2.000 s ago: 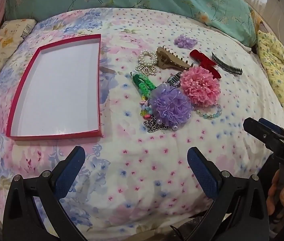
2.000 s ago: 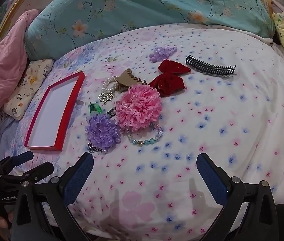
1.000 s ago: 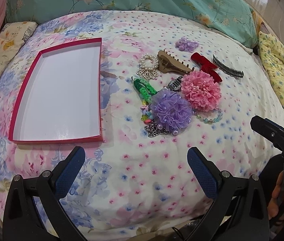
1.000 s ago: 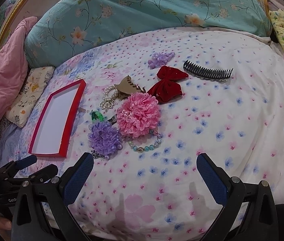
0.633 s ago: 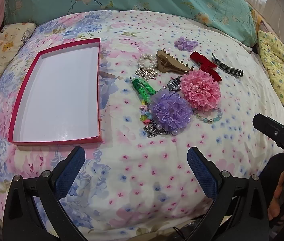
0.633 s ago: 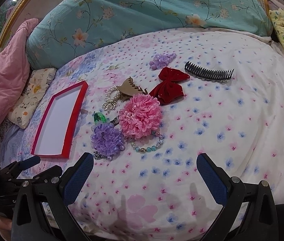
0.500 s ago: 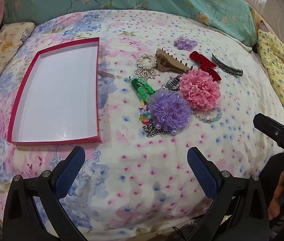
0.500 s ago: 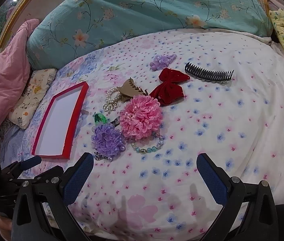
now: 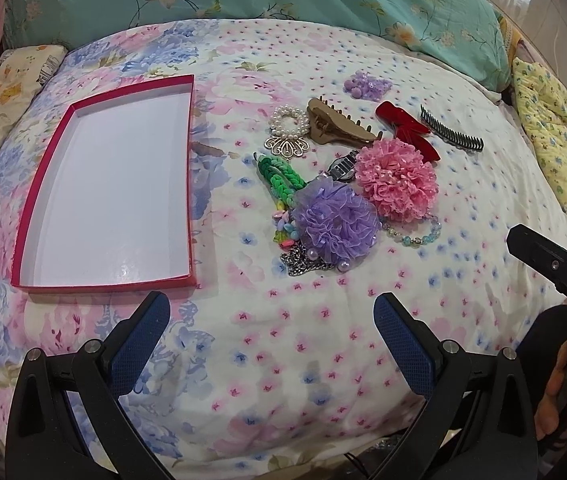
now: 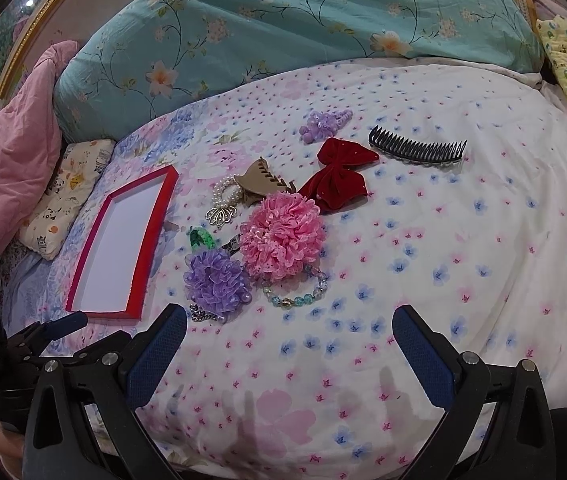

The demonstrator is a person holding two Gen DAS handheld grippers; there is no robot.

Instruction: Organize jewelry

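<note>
Left claw (image 9: 271,320) above near edge of bed (image 9: 283,360), fingers wide apart, holding nothing. Right claw (image 10: 289,330) same pose, fingers apart, nothing between.

Red box (image 9: 59,128) with white inside lies on bed, left of jewelry pile (image 9: 335,184): purple puff (image 9: 337,226), pink puff (image 9: 397,178) touching it, bead bracelet (image 10: 315,290), red bow (image 10: 337,176), black comb (image 10: 417,150).

Teal pillow (image 10: 303,20) behind; pink blanket (image 10: 7,152) at left.

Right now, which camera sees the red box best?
The left wrist view: the red box lies close, its whole white floor showing. The right wrist view shows it off to the side, narrow and slanted, its near corner behind the left tongs.
</note>
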